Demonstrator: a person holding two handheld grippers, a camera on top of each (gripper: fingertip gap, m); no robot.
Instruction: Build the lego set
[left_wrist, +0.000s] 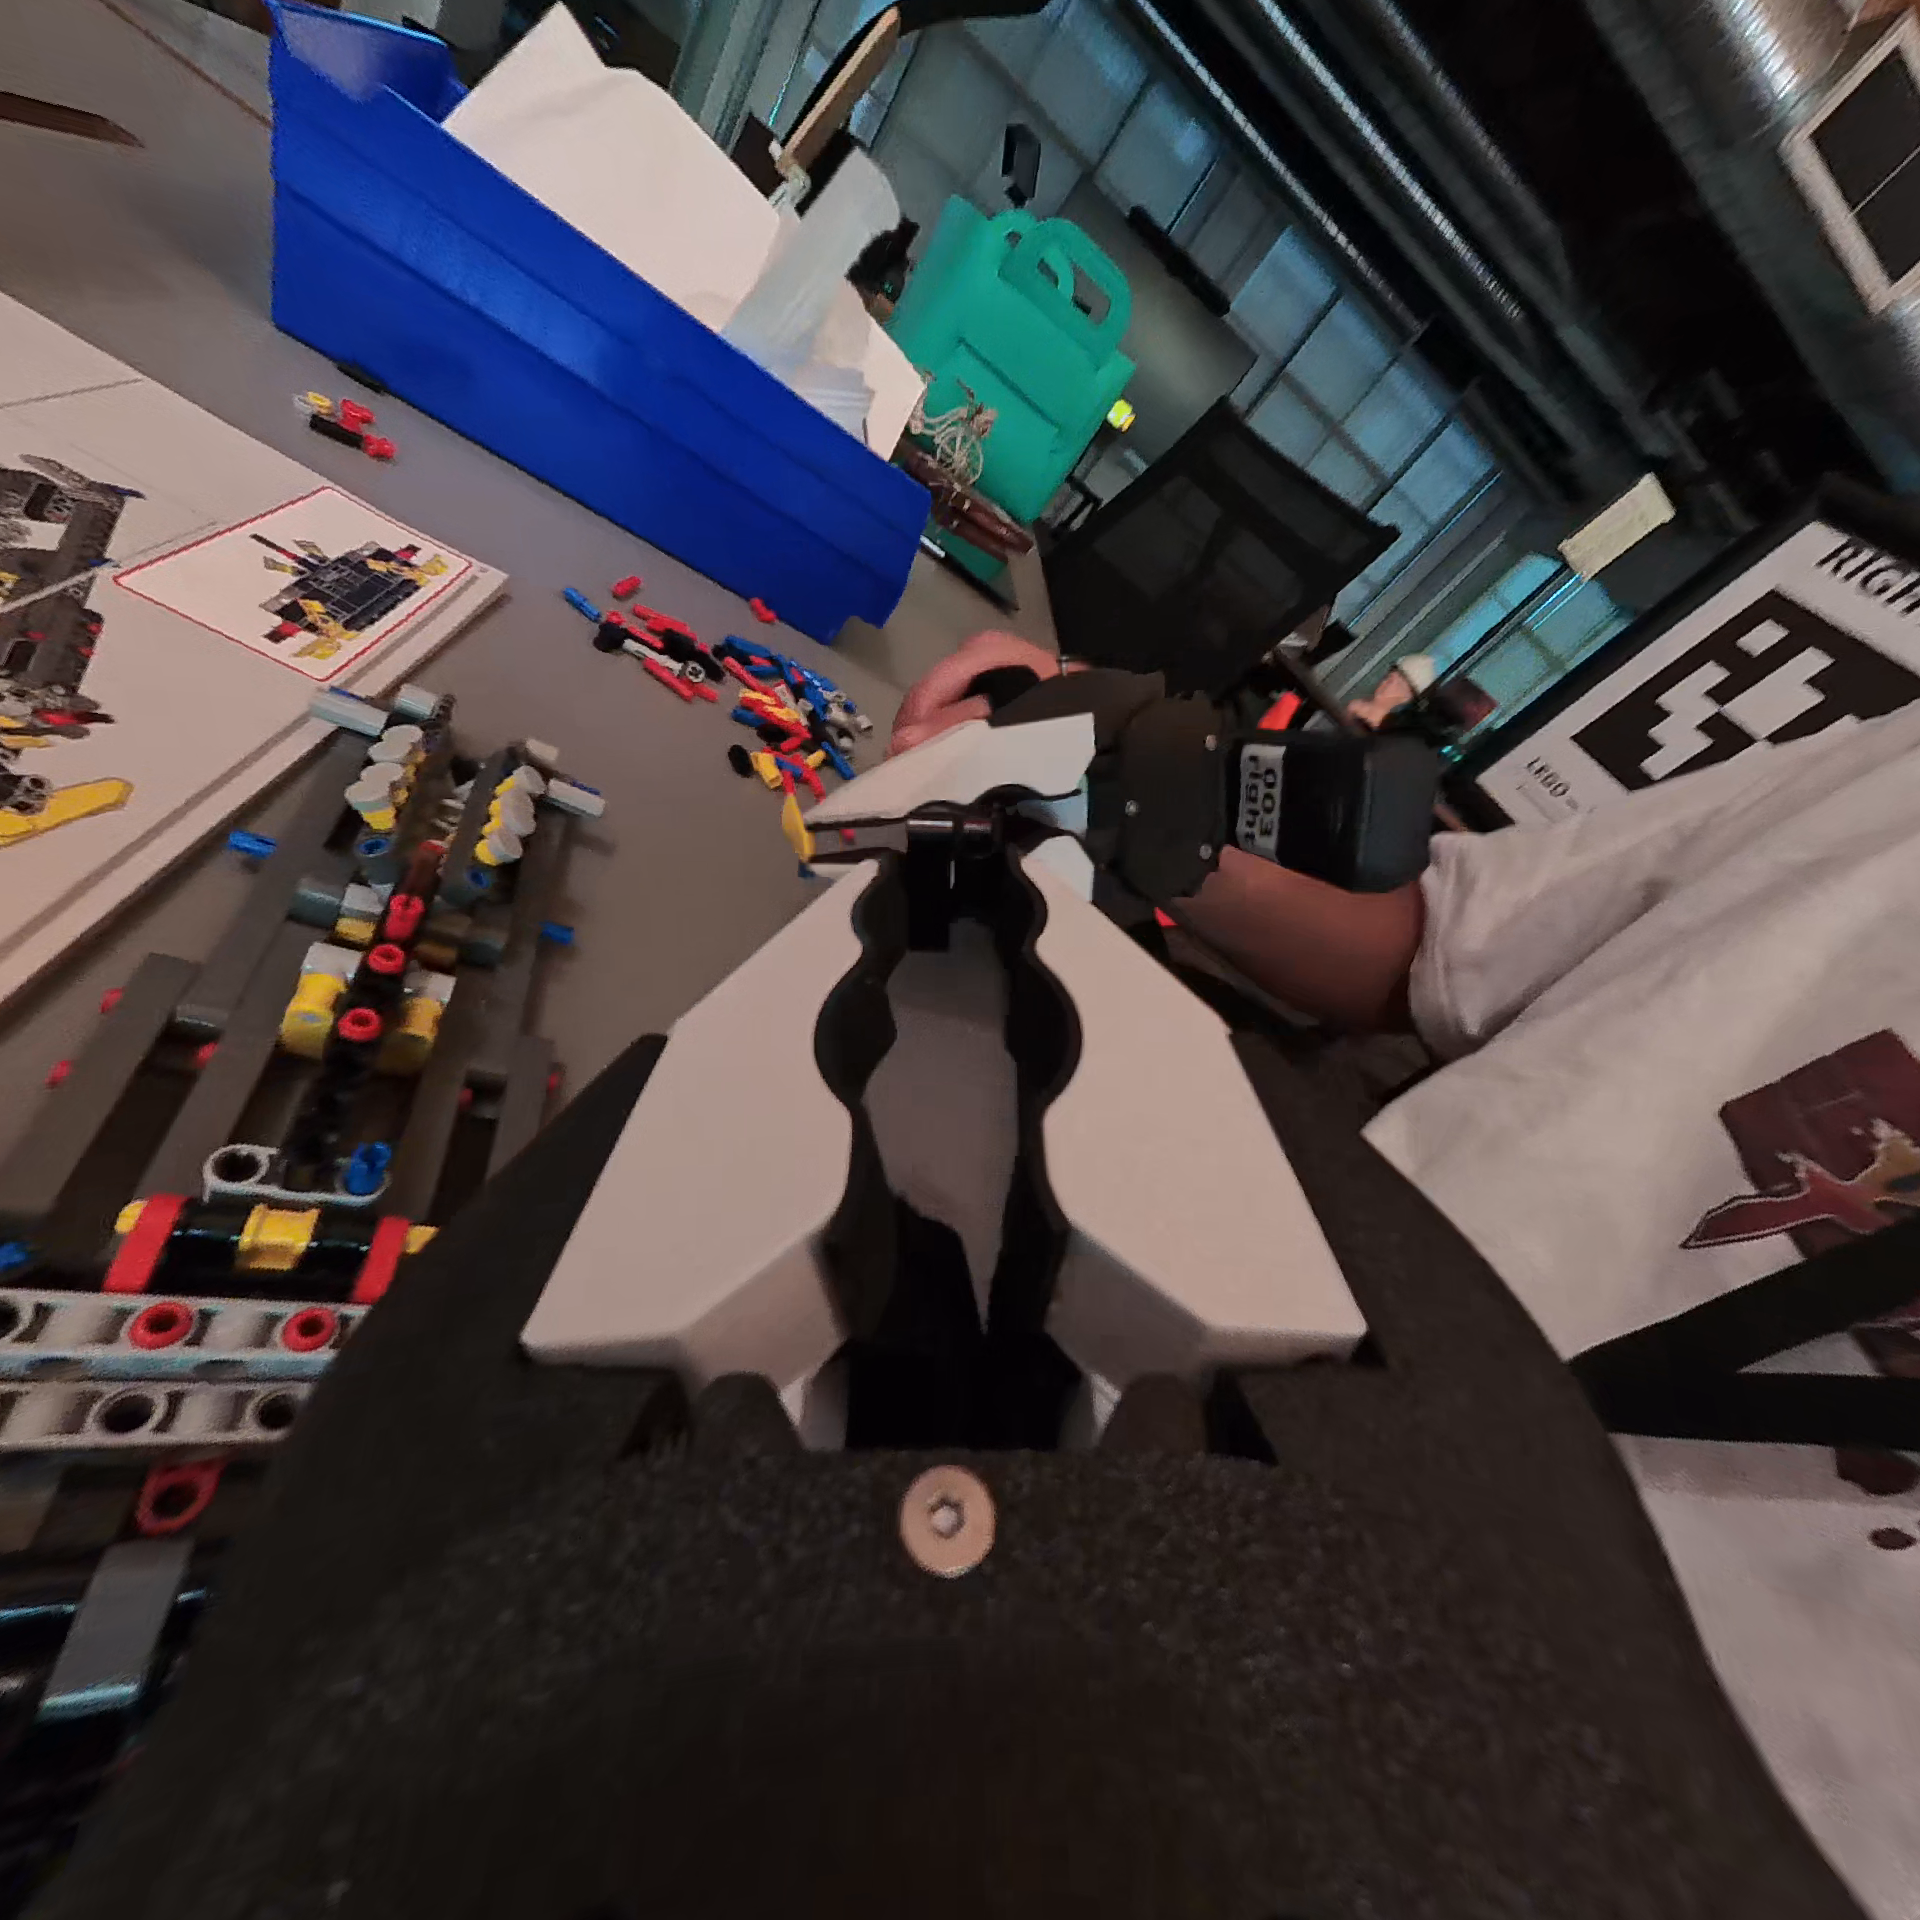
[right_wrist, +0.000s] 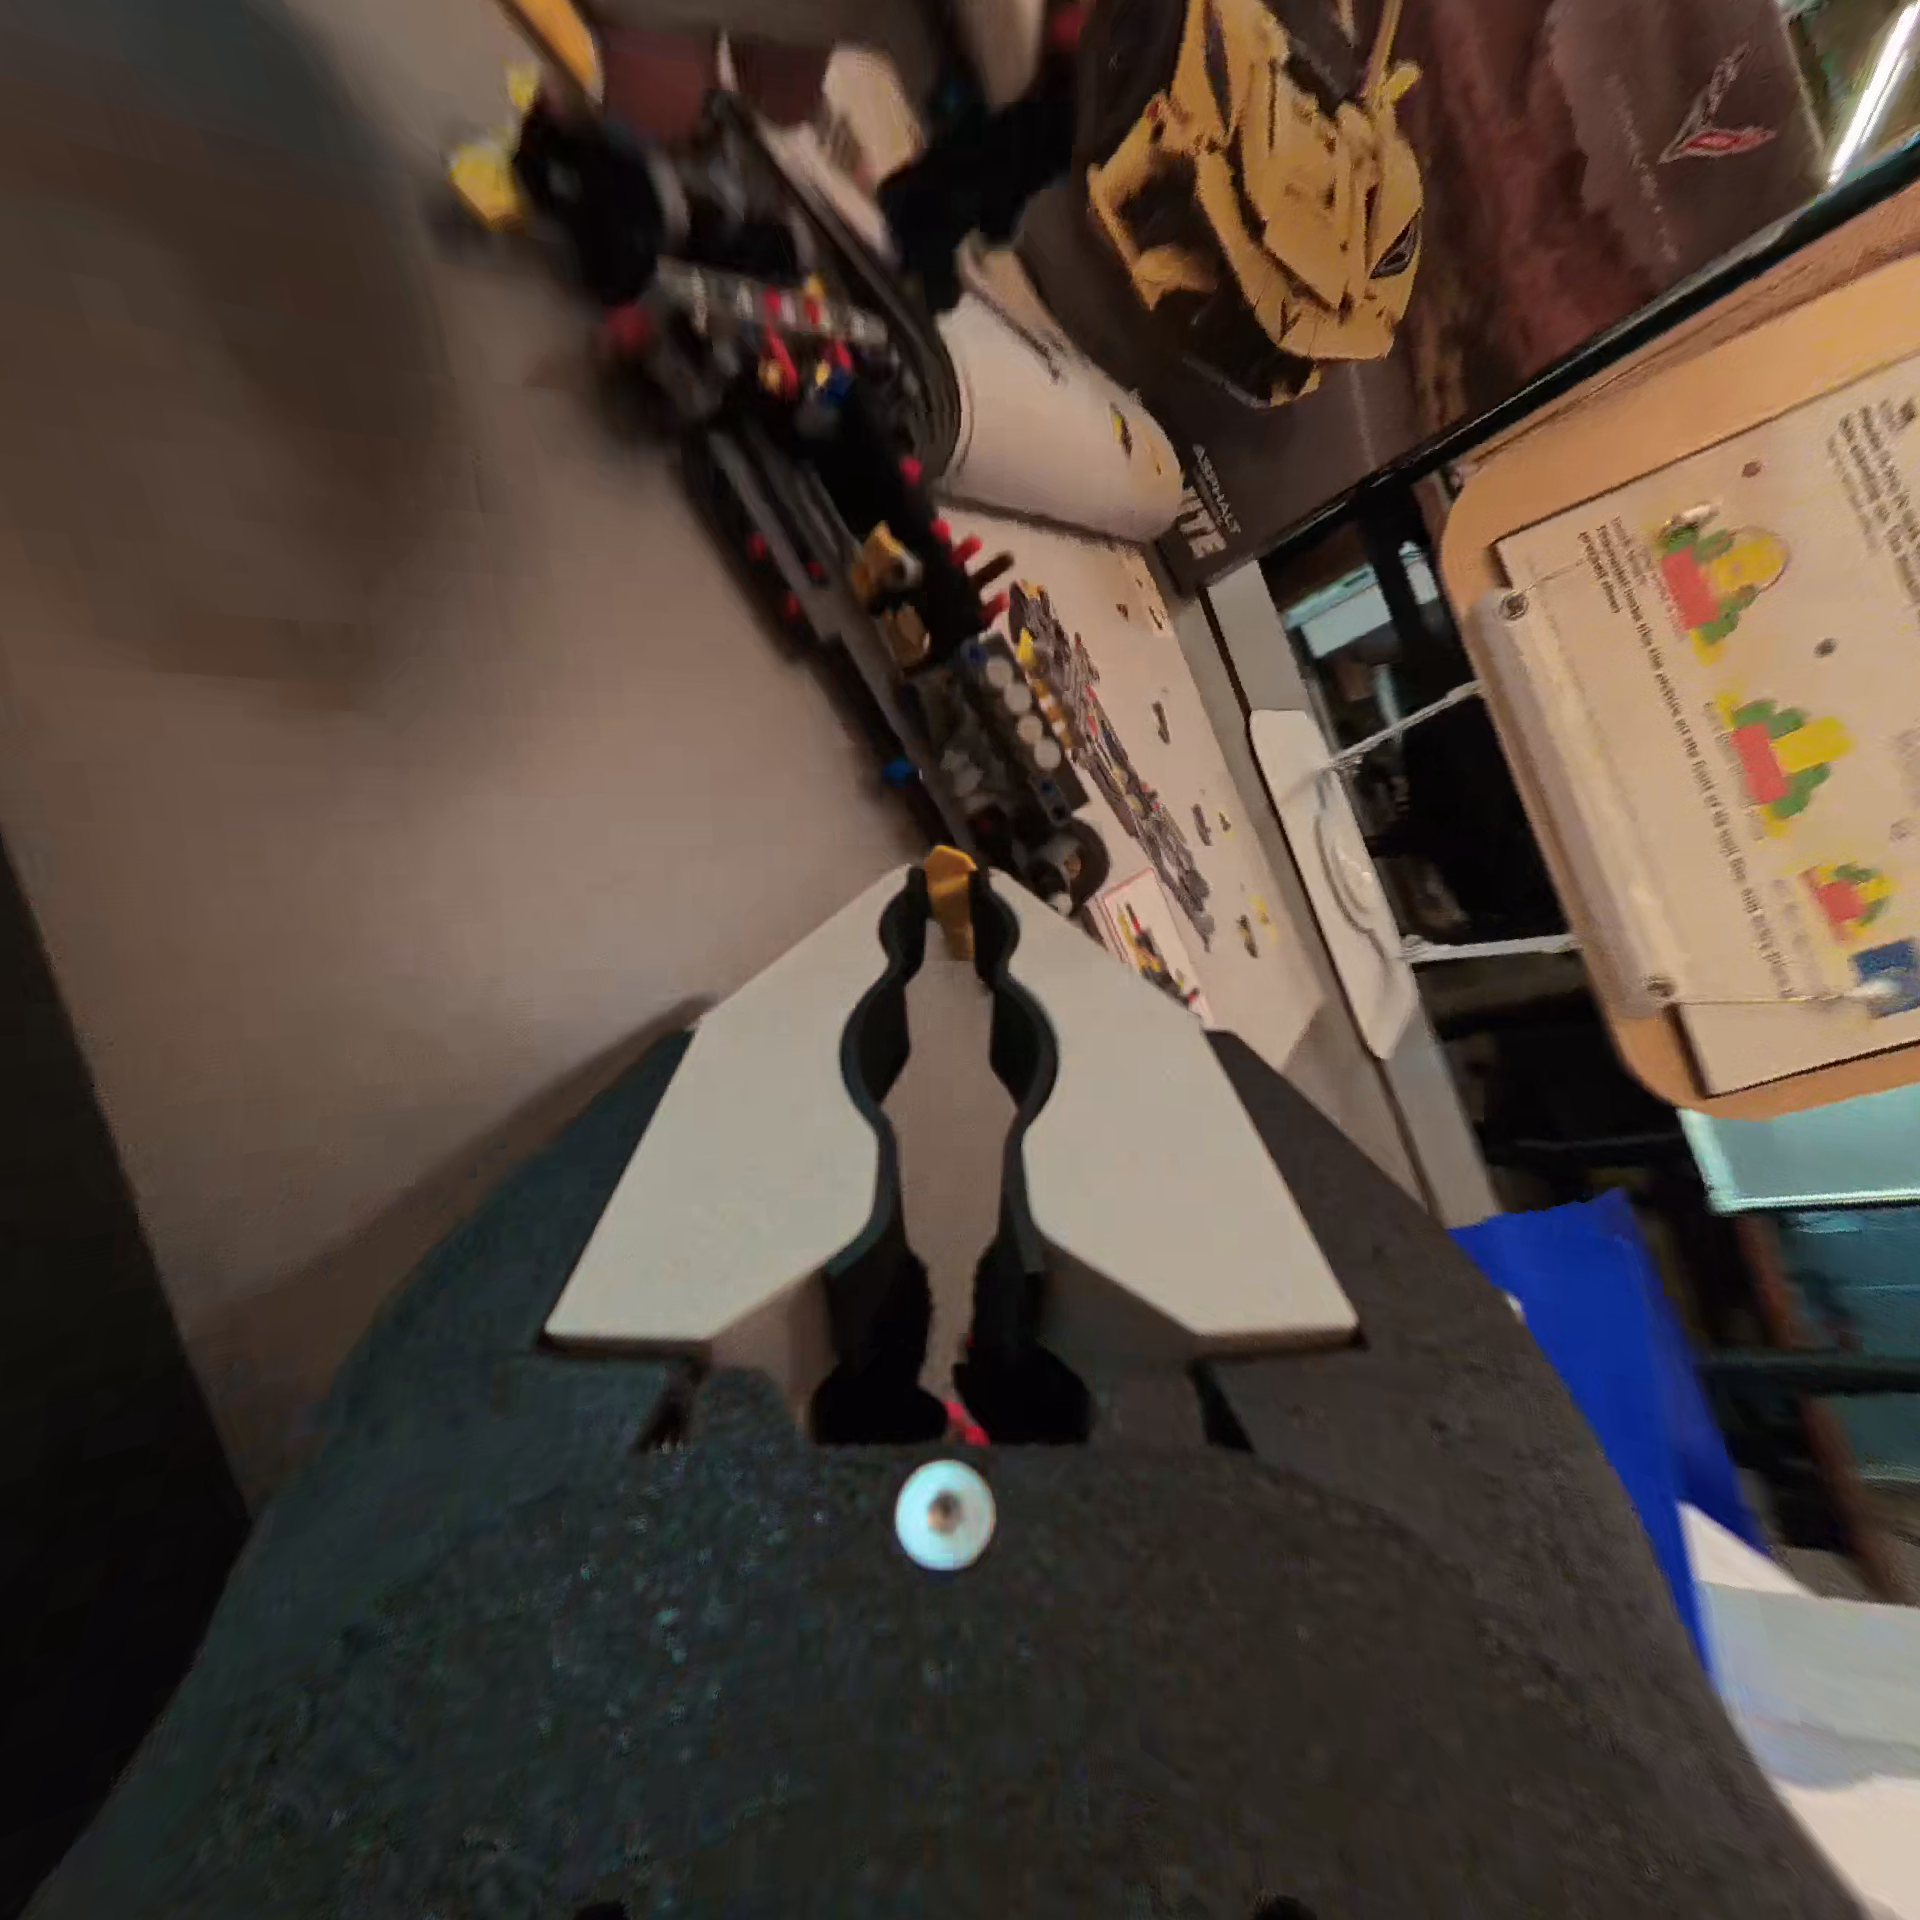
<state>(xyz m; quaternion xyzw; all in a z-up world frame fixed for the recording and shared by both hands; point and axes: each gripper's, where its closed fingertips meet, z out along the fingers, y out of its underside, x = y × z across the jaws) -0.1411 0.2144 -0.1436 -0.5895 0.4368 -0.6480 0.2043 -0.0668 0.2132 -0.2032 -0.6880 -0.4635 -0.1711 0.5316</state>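
Observation:
My left gripper (left_wrist: 943, 868) is shut on a small black lego piece (left_wrist: 940, 883), held above the grey table. My right gripper (right_wrist: 948, 896) is shut on a small yellow lego piece (right_wrist: 951, 894). In the left wrist view the right gripper (left_wrist: 831, 831) shows just beyond my left fingertips, its tips with the yellow piece (left_wrist: 796, 826) close to the black piece. The long partly built lego chassis (left_wrist: 343, 997) lies on the table to the left; it also shows in the right wrist view (right_wrist: 935, 665). A pile of loose red, blue, yellow and black pieces (left_wrist: 748, 696) lies beyond it.
An open instruction booklet (left_wrist: 208, 644) lies at the left. A blue bin (left_wrist: 561, 343) with white paper bags stands at the back. A few loose pieces (left_wrist: 348, 421) lie in front of it. The set's box (right_wrist: 1351, 208) stands behind the chassis. A person's arm (left_wrist: 1299, 956) holds the right gripper. Left tips to right tips: about 10 cm.

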